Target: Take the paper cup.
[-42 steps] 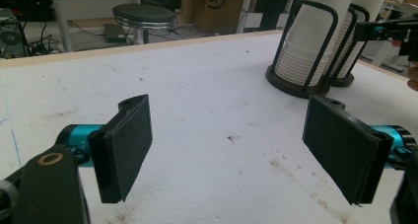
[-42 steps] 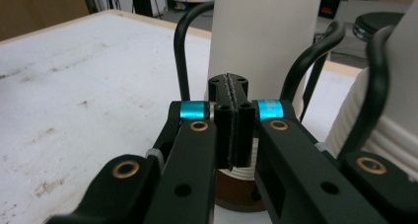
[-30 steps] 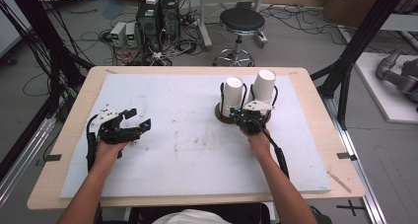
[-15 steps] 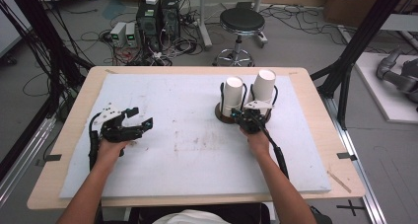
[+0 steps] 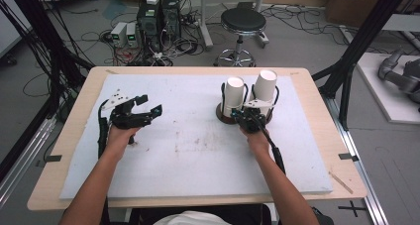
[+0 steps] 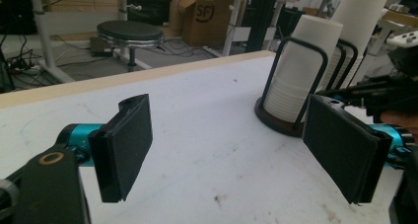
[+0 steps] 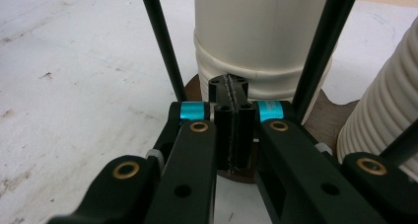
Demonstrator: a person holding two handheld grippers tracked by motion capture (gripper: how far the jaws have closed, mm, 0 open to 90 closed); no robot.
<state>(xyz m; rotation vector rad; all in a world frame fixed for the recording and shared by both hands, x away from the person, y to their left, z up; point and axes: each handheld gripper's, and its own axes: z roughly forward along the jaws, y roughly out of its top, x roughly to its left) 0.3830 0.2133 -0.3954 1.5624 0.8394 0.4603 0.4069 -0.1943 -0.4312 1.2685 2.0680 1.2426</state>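
On the white mat (image 5: pixel 198 155) covering the wooden table (image 5: pixel 64 136), a dark round stand with black wire loops (image 5: pixel 233 117) sits at the far right part of the work area. It carries 2 stacks of white paper cups: the left stack (image 5: pixel 234 93) and the right stack (image 5: pixel 265 88), both upside down and leaning slightly away from the person.

The right gripper (image 5: pixel 243 117) is held just in front of the stand, at its near edge. In the right gripper view its 2 black jaws are pressed flat together with nothing between them, so the right gripper (image 7: pixel 231 105) is closed on empty air. Their tips point at the bottom of the left cup stack (image 7: pixel 261 41), between 2 of the black wire uprights (image 7: pixel 160 41), just above the brown base (image 7: pixel 330 115). Whether the tips touch the cups cannot be told. The ribbed rims of the right cup stack (image 7: pixel 384 120) show at the right edge of that view.

The left gripper (image 5: pixel 143 111) is on the left half of the mat, well apart from the stand, and held above the surface. In the left gripper view, the left gripper (image 6: pixel 226 145) has its 2 jaws spread wide apart, gripping nothing. It faces across the mat toward the stand (image 6: pixel 281 123), where both cup stacks rise behind the wire loops, with the right gripper (image 6: pixel 389 93) beside them.

Beyond the far table edge stand a black round stool (image 5: pixel 242 24) and computer equipment (image 5: pixel 158 17) on the floor.
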